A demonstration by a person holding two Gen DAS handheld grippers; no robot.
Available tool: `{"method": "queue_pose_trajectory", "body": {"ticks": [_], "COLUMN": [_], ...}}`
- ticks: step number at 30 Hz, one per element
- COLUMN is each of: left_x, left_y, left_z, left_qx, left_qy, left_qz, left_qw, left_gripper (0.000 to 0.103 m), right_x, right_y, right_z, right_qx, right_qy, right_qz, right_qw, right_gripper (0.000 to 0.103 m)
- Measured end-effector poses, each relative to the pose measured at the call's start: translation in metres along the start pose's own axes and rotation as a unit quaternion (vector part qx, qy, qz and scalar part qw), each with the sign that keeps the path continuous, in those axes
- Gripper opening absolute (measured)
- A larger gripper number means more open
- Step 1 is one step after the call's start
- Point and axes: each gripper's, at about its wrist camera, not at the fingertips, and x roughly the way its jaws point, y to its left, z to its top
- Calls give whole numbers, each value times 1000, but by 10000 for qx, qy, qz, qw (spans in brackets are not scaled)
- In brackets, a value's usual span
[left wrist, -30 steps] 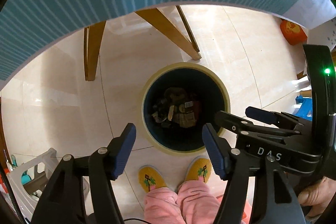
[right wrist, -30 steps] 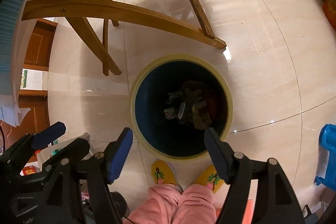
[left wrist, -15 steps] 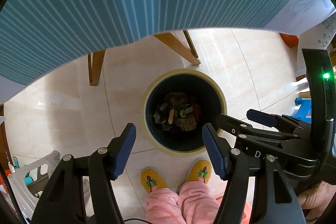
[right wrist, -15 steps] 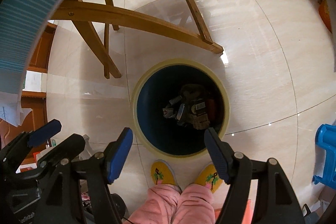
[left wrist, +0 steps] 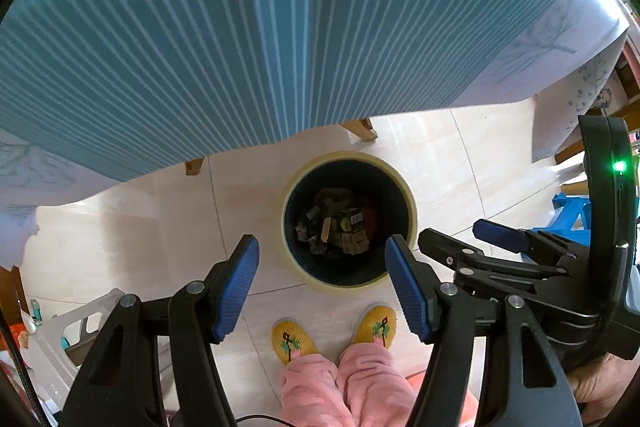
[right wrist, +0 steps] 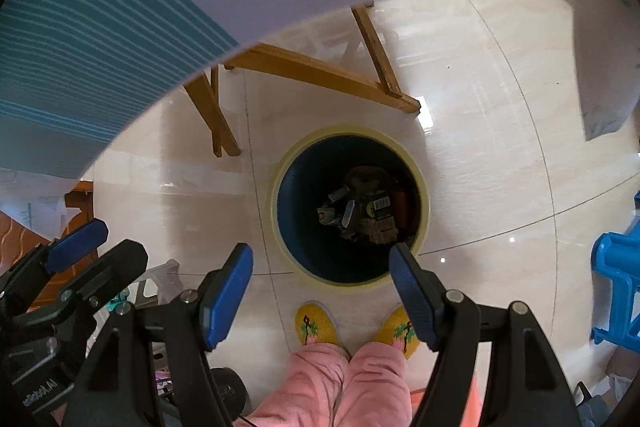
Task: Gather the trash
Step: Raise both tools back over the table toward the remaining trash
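Left wrist view looks almost straight down: my left gripper (left wrist: pixel 320 279) has its blue-padded fingers (left wrist: pixel 234 291) spread apart with nothing between them. Below, on the pale tiled floor (left wrist: pixel 132 239), stands the trash bin (left wrist: pixel 410 207), round, dark blue inside with a cream rim. The trash (left wrist: pixel 336 223) lies heaped at its bottom: crumpled wrappers and small packets. One dark packet carries a large pale letter that I read as a "G", though I am not sure of it. The striped teal tablecloth (left wrist: pixel 240 27) fills the upper half of this view, its white border printed with faint grey line drawings that I cannot make out. My right gripper (left wrist: pixel 500 251) shows at the right edge, with a green light lit on its body.

From the right wrist view, my right gripper (right wrist: pixel 320 291) is likewise spread wide and empty, directly over the bin (right wrist: pixel 276 211). Here a white barcode label shows on a dark packet in the trash (right wrist: pixel 360 211); its digits are too small to read. The left gripper (right wrist: pixel 76 247) sits at the lower left, and white lettering on its body appears upside down and unreadable. Wooden table legs (right wrist: pixel 320 71) stand just beyond the bin, and a blue plastic stool (right wrist: pixel 616 287) is at the right edge. Yellow slippers (right wrist: pixel 316 327) with an embroidered tree motif and pink trouser legs (right wrist: pixel 344 383) stand just beside the bin's near rim.
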Motion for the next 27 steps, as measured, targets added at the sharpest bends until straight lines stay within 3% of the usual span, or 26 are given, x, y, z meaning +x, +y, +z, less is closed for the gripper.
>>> {"method": "queue_pose_trajectory", "body": {"ticks": [10,17,22,27], "left_x": [-100,-190,-254,-317], "left_y": [1,-1,-5,-2], "left_z": [5,9,18,33], "left_qx": [-47,-3,48,-89], "left_qy": [-327,-799,-1266,-1796], "left_qz": [-46,13,186,402], "left_qw": [9994,9968,9918,9829], "left_gripper": [64,64,64,64], "right_x": [-88,-162,-218,-275], "right_y": [23,50,75,102], "right_z": [-7,-12,-6,7], "right_qx": [-86,-382,-790,-1319], "right_qy": [-215,-478,-876,-1473], "right_qz": [278,535,716,849], "right_qw": [9993,9967,9904,9766], "right_gripper": [71,71,71,71]}}
